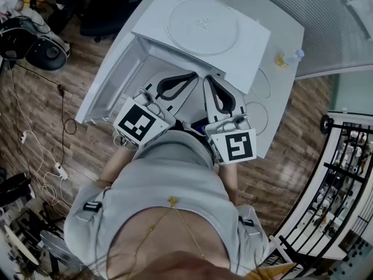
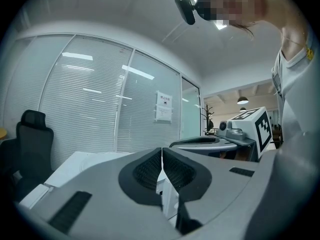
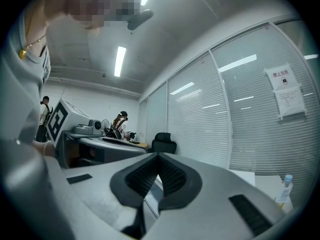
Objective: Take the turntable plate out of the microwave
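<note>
Already turntable plate flat atop microwave (round, facing up).

Worn: light grey top, thin gold necklace. Tools: left gripper, right gripper, grey shells, black ribbed pads, white cubes with black square markers.

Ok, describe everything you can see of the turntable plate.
The turntable plate is a round, clear, glass-looking disc with a raised rim ring and small bumps at its centre. It lies flat on top of the white microwave, touched by neither the left gripper nor the right gripper, both shut.
</note>
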{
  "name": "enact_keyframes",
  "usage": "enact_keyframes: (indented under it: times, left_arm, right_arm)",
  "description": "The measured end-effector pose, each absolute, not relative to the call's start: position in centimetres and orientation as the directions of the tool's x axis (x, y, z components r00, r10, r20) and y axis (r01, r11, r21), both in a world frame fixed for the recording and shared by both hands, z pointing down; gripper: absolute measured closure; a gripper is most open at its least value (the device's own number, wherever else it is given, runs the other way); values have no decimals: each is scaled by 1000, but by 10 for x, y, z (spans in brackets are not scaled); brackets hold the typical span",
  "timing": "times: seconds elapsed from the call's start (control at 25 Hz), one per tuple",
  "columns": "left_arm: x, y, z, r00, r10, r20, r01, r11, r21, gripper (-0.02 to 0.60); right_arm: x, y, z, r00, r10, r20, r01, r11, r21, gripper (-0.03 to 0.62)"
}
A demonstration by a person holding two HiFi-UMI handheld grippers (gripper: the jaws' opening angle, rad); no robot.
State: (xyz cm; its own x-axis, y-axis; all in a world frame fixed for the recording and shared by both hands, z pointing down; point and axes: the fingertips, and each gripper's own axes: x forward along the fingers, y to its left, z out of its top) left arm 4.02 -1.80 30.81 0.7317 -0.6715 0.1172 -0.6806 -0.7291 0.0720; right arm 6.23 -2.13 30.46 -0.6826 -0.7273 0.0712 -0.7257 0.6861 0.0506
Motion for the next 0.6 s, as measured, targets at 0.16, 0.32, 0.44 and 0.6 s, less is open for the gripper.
enact_keyframes:
  times: [0.16,0.32,0.44,0.6]
  left_arm:
    - [42,-20,309,736,-666,119,-676,-733,77,549]
    - [43,-22,309,741,-661,121,-671,-737,82,549]
    - [42,-24,311,741,-660,125,-670,-738,82,549]
    - [41,-29,313,738,-661,137,-673,-736,79,549]
  right_arm:
    - [66,-23,305,-681,-729,67,-728,684,43,579]
    - [67,-25,306,-674,-735,71,-734,678,43,579]
    - [67,-28,308,-669,-739,76,-738,673,45,579]
    - [68,-33,310,-664,-743,82,-742,668,48,579]
